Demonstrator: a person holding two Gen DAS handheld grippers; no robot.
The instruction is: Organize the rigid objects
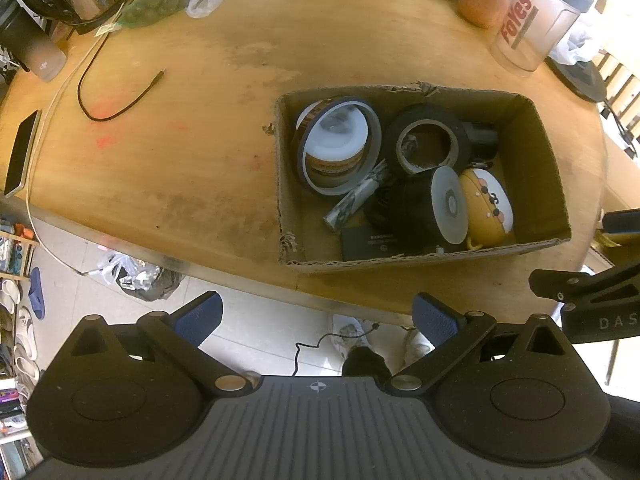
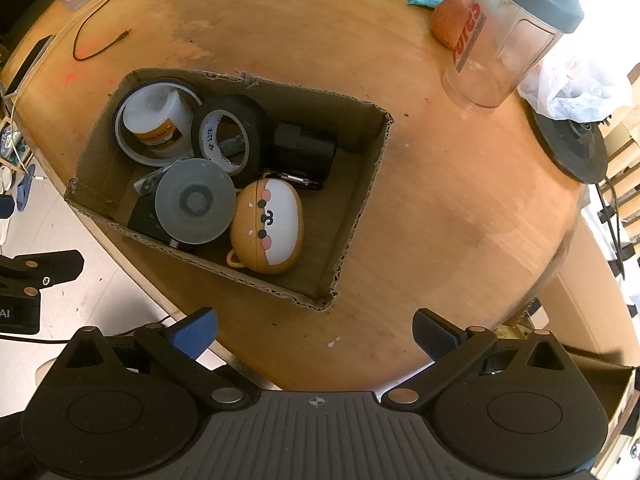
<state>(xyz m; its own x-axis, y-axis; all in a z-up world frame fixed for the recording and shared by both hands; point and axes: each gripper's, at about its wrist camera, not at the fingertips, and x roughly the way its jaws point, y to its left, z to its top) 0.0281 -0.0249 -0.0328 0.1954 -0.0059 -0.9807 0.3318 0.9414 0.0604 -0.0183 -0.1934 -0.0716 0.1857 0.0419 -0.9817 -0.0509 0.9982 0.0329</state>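
Both claws, left claw (image 1: 316, 316) and right claw (image 2: 314, 334), wide open, empty, above worn wooden tabletop (image 1: 180, 152). Torn brown cardboard box (image 1: 536, 160) packed; advise confirming nothing rigid outside.

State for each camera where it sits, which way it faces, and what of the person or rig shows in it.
Left wrist: rides the open left gripper off the near table edge, looking across at the cardboard box; shoes on the floor and the right gripper at its right edge show.
Right wrist: rides the open right gripper, looking down at the box from its right; the left gripper shows at its left edge.
Shared: box, shaker bottle, dog-face case.
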